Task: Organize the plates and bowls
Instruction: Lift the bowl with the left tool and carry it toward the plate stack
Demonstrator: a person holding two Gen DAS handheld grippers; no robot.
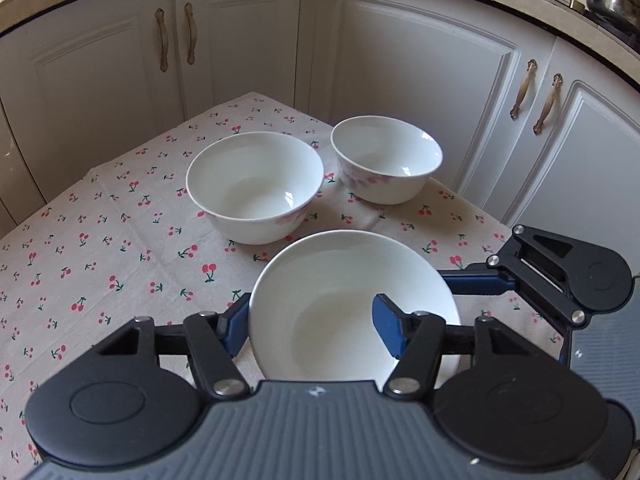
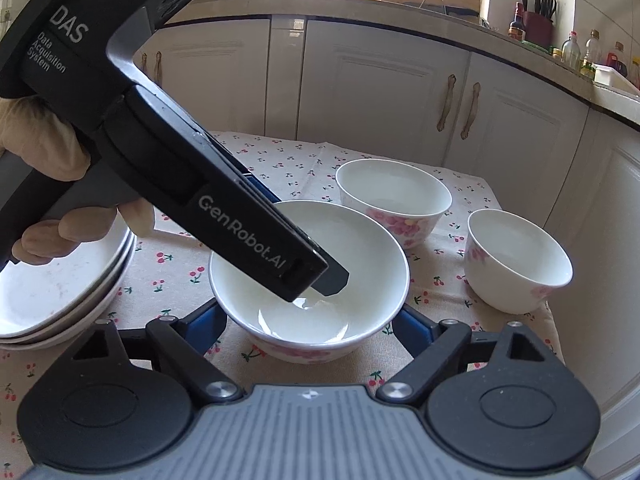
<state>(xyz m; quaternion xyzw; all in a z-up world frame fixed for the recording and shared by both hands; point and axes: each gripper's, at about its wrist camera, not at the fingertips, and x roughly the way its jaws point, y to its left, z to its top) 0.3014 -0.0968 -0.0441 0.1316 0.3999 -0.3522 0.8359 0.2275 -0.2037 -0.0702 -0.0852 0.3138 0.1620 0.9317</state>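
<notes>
Three bowls on the table (image 2: 460, 344). Near bowl (image 2: 310, 276): left tool (image 1: 310, 322) clamped on its rim, one finger inside; right tool (image 2: 310, 322) spread wide around it. Stacked plates (image 2: 52, 292) left; two floral bowls (image 2: 394, 200) farther right.

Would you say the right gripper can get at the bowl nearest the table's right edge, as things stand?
Probably not directly. The right gripper is open around the near bowl, which the left gripper pinches by its wall. It would need to back off first; then the far right bowl stands apart with cloth around it.
</notes>
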